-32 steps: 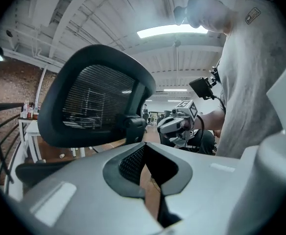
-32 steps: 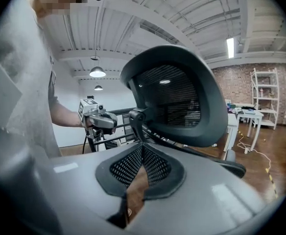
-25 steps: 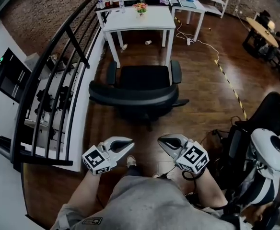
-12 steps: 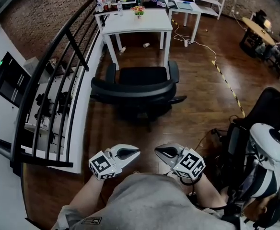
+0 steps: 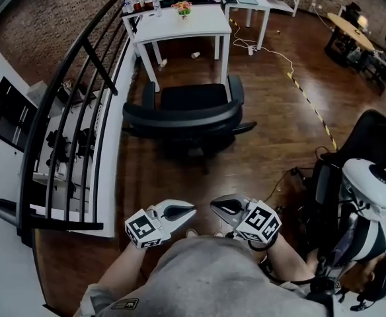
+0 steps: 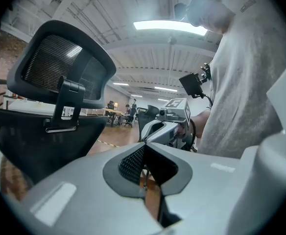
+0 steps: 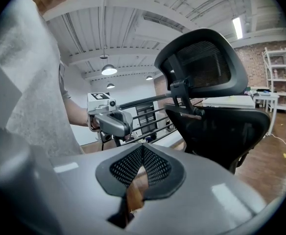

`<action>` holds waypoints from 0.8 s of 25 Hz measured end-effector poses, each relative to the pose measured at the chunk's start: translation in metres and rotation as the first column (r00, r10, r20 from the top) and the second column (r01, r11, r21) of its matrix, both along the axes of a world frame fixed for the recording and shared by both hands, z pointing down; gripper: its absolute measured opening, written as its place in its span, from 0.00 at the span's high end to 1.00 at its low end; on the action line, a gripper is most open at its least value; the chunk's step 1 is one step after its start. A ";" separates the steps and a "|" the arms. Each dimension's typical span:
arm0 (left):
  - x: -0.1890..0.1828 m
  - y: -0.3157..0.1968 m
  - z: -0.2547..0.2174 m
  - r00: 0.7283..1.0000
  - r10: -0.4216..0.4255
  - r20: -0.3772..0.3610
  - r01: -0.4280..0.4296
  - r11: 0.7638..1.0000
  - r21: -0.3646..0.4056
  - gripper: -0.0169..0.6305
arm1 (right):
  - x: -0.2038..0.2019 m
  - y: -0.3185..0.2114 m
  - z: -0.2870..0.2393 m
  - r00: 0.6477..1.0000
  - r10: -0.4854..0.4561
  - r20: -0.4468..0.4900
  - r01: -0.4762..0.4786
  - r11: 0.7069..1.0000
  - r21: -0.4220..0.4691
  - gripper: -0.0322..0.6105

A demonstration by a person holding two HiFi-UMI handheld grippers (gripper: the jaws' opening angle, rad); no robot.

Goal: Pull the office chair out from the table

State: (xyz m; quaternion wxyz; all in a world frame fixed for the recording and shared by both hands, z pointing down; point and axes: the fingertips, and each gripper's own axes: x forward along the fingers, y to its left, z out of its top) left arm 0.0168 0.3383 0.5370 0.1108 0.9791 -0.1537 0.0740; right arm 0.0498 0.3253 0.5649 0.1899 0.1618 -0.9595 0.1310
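Note:
The black office chair [image 5: 180, 115] stands on the wooden floor in front of the white table [image 5: 199, 26], its back toward me and a gap between it and the table. My left gripper [image 5: 193, 208] and right gripper [image 5: 213, 203] are held close to my body, tips almost side by side, well short of the chair. Both are shut with nothing between the jaws. In the left gripper view the shut left gripper [image 6: 144, 148] has the chair's headrest [image 6: 59, 67] at left. The right gripper view shows the shut right gripper [image 7: 143, 148] and the chair [image 7: 206, 67] at right.
A black railing [image 5: 80, 104] runs along the left over a white ledge. A white-and-black machine [image 5: 368, 200] and a dark chair stand close at my right. Striped floor tape [image 5: 308, 104] and a white cable cross the floor right of the table. A small flower pot [image 5: 182, 7] sits on the table.
Both grippers have drawn back toward my body and sunk a little, staying shut. I have backed away from the chair, which keeps its place in front of the table.

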 end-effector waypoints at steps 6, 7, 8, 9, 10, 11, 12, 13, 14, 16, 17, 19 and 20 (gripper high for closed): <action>0.005 -0.010 0.004 1.000 -0.004 -0.003 0.004 1.000 -0.002 0.97 | 0.008 -0.013 -0.001 1.000 -0.005 -0.014 0.005 1.000 0.009 0.94; 0.006 -0.012 0.003 1.000 -0.004 -0.003 0.004 1.000 -0.002 0.97 | 0.008 -0.014 -0.002 1.000 -0.009 -0.018 0.009 1.000 0.013 0.94; 0.008 -0.015 0.003 1.000 -0.003 -0.002 0.003 1.000 0.000 0.97 | 0.009 -0.017 -0.002 1.000 -0.014 -0.022 0.014 1.000 0.017 0.94; 0.010 -0.019 0.002 1.000 -0.003 0.000 0.003 1.000 0.002 0.97 | 0.010 -0.020 -0.002 1.000 -0.018 -0.025 0.019 1.000 0.022 0.94; 0.012 -0.023 0.002 1.000 -0.004 0.001 0.004 1.000 0.003 0.97 | 0.010 -0.023 -0.002 0.999 -0.021 -0.028 0.022 0.999 0.025 0.94; 0.011 -0.025 0.001 1.000 -0.006 0.003 0.006 1.000 0.005 0.97 | 0.009 -0.024 -0.001 0.999 -0.024 -0.029 0.025 0.999 0.028 0.94; 0.009 -0.025 0.000 1.000 -0.009 0.005 0.009 1.000 0.007 0.97 | 0.007 -0.025 -0.001 0.999 -0.027 -0.029 0.027 0.999 0.031 0.94; 0.006 -0.023 -0.001 1.000 -0.011 0.006 0.011 1.000 0.009 0.97 | 0.004 -0.024 -0.001 0.999 -0.029 -0.029 0.030 0.999 0.033 0.94; 0.003 -0.021 -0.002 1.000 -0.014 0.007 0.014 1.000 0.011 0.97 | 0.002 -0.022 -0.001 0.999 -0.033 -0.028 0.034 0.999 0.035 0.94; 0.001 -0.017 -0.004 1.000 -0.021 0.008 0.020 1.000 0.014 0.97 | -0.001 -0.018 -0.002 0.999 -0.041 -0.029 0.042 0.998 0.039 0.94; 0.001 -0.016 -0.005 1.000 -0.022 0.008 0.022 1.000 0.016 0.97 | -0.001 -0.017 -0.002 0.999 -0.043 -0.030 0.045 0.998 0.041 0.94; 0.005 -0.017 -0.007 1.000 -0.023 0.008 0.023 1.000 0.017 0.97 | 0.003 -0.018 -0.004 0.999 -0.043 -0.033 0.044 0.998 0.041 0.94; 0.007 -0.018 -0.008 1.000 -0.022 0.008 0.022 1.000 0.017 0.97 | 0.005 -0.019 -0.005 0.999 -0.042 -0.034 0.043 0.998 0.041 0.94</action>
